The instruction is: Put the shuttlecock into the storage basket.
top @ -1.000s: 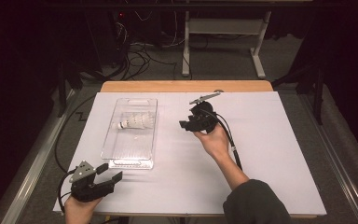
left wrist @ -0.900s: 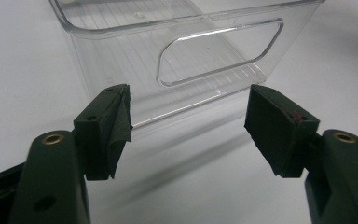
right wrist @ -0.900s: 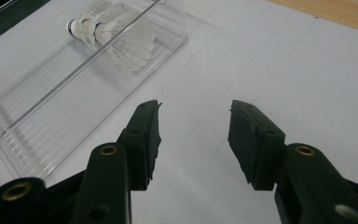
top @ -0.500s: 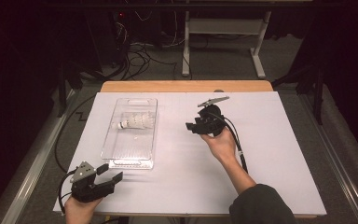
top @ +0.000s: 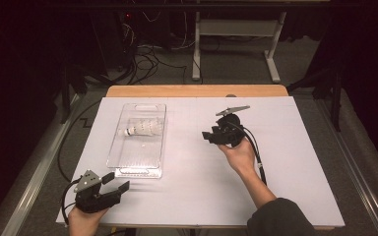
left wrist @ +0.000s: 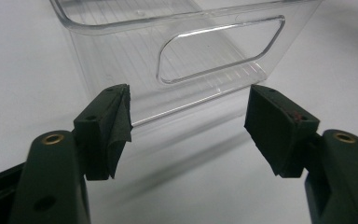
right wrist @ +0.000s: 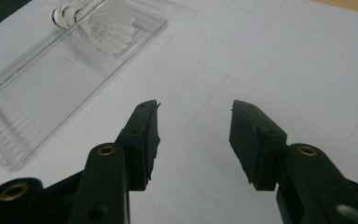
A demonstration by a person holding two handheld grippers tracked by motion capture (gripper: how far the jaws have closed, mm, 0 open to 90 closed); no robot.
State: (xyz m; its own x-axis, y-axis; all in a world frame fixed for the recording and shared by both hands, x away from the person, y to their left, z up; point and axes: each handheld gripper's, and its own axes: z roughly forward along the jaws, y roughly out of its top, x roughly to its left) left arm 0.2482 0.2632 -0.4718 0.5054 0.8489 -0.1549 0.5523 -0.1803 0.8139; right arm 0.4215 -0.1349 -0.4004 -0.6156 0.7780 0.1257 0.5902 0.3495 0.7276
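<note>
A clear plastic tray (top: 135, 153) lies on the left half of the white table, and a white shuttlecock (top: 141, 129) lies on its side in the tray's far half. My left gripper (top: 116, 182) rests open near the front left corner, just short of the tray's near end. In the left gripper view the gripper (left wrist: 189, 112) faces the tray's end wall (left wrist: 121, 56) with its handle cut-out, nothing between the jaws. My right gripper (top: 208, 136) hovers open right of the tray, pointing towards it. The right gripper view has that gripper (right wrist: 193, 122) empty, with the shuttlecock (right wrist: 100, 21) and tray (right wrist: 32, 100) far off at upper left.
The white table cover (top: 295, 162) spans the tabletop, with a wooden edge (top: 197, 91) at the back. Cables trail from both grippers. A desk frame (top: 234, 49) and loose cables lie on the floor beyond the table.
My right gripper has drifted to the right and a little nearer to the person, away from the tray. The left gripper, the tray and the shuttlecock have stayed put.
</note>
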